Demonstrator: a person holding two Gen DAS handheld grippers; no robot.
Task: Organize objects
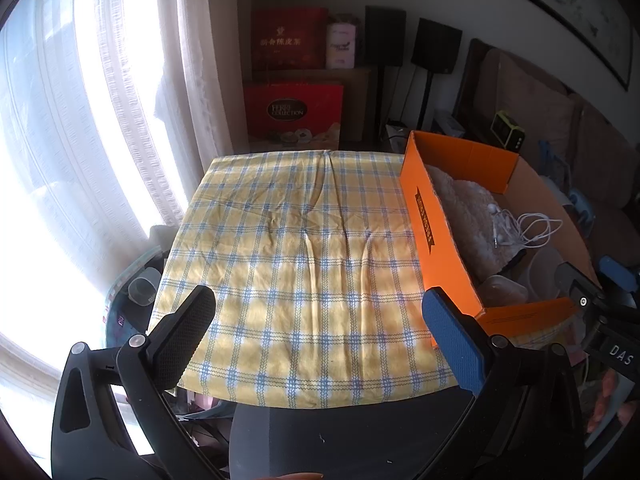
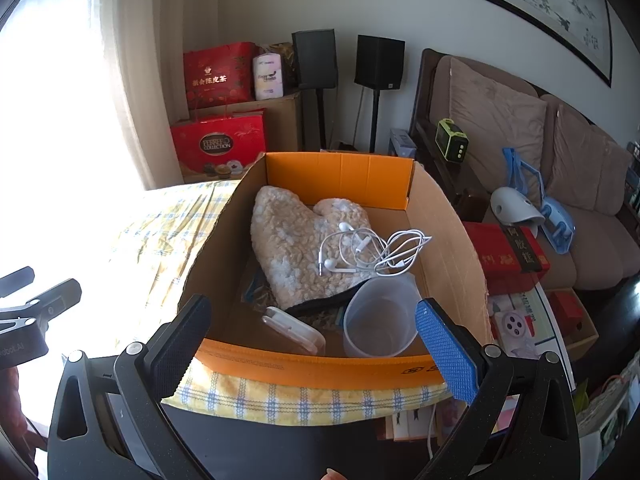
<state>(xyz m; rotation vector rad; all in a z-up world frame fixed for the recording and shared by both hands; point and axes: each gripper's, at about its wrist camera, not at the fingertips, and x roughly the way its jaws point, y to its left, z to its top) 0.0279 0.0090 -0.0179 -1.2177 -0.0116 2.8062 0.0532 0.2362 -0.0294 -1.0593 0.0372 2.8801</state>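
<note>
An orange cardboard box (image 2: 336, 176) stands on the yellow checked tablecloth (image 1: 296, 240); it also shows at the right in the left wrist view (image 1: 432, 232). Inside lie a fluffy beige mitten (image 2: 296, 248), white earphones (image 2: 368, 252), a clear plastic cup (image 2: 380, 320) and a small clear case (image 2: 294, 330). My right gripper (image 2: 316, 336) is open and empty, over the box's near wall. My left gripper (image 1: 324, 328) is open and empty, above the cloth's near part, left of the box.
Red gift boxes (image 2: 220, 140) and two black speakers (image 2: 380, 62) stand behind the table. A sofa (image 2: 560, 184) with cushions and red boxes (image 2: 508, 256) lies to the right. A bright curtained window (image 1: 80, 120) is on the left.
</note>
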